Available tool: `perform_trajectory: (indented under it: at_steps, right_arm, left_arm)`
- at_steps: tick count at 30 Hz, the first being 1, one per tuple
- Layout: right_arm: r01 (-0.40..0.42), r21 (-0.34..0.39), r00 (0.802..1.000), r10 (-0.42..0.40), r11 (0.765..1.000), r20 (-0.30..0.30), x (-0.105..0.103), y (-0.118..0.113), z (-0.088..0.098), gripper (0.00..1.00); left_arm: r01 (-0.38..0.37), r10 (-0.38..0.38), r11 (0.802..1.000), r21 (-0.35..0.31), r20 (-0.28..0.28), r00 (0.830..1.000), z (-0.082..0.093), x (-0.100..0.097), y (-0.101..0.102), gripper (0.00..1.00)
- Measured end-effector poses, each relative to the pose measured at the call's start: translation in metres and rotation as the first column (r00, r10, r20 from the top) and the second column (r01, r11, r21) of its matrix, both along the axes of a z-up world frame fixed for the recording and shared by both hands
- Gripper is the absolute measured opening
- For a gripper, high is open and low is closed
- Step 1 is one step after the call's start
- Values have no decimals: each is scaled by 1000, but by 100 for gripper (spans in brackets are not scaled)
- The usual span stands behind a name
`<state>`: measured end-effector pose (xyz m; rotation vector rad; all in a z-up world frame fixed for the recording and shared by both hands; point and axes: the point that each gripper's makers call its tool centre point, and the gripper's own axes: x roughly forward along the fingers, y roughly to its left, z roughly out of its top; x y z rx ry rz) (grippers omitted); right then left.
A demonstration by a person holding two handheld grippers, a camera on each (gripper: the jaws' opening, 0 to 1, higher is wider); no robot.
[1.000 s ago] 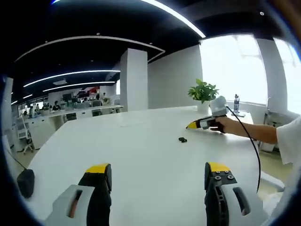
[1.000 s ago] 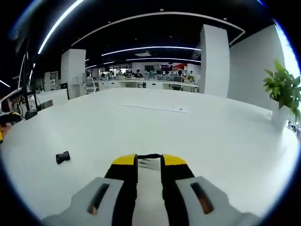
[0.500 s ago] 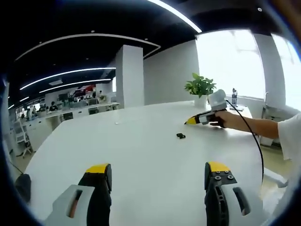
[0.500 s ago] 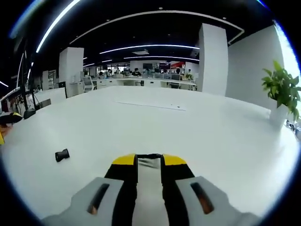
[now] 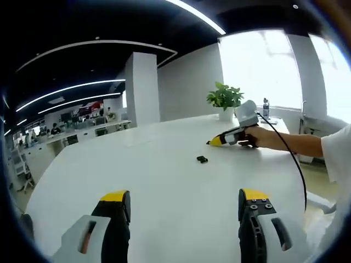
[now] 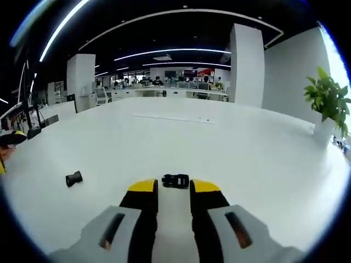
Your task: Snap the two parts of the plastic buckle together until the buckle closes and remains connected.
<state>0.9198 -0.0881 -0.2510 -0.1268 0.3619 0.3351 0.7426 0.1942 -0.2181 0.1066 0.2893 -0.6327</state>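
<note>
Small black plastic buckle part [image 6: 175, 180] seen on white worktop [image 6: 247, 159], just ahead of right claw [image 6: 174, 189] tips, long axis crosswise. Second black part [image 6: 73, 178] off leftward. Right claw nearly pressed together, empty; left claw [image 5: 184, 205] spread.

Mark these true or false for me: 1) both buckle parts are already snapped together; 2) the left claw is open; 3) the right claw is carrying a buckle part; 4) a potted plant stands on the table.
1) False. One buckle part lies at the right claw tips, the other part lies apart on the table.
2) True. The left claw has its jaws wide apart with nothing between them.
3) False. The part lies just beyond its nearly closed tips, ungripped.
4) True. The potted plant stands at the table's far edge.
</note>
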Motion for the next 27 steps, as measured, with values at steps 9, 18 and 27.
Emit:
perform_trajectory:
  at_steps: [9, 18, 27]
  right_arm:
    - [-13, 29, 1000, 13, 1000, 1, -5, 3, 6, 29]
    - [-27, 26, 999, 26, 999, 25, -8, 4, 15, 30]
    - [-43, 33, 999, 42, 999, 30, -8, 4, 15, 32]
  left_arm:
    - [32, -32, 999, 40, -4, 999, -2, 6, -11, 81]
    - [53, -53, 998, 27, 0, 999, -2, 12, -24, 81]
    - [64, -63, 998, 16, -27, 998, -4, 21, -31, 81]
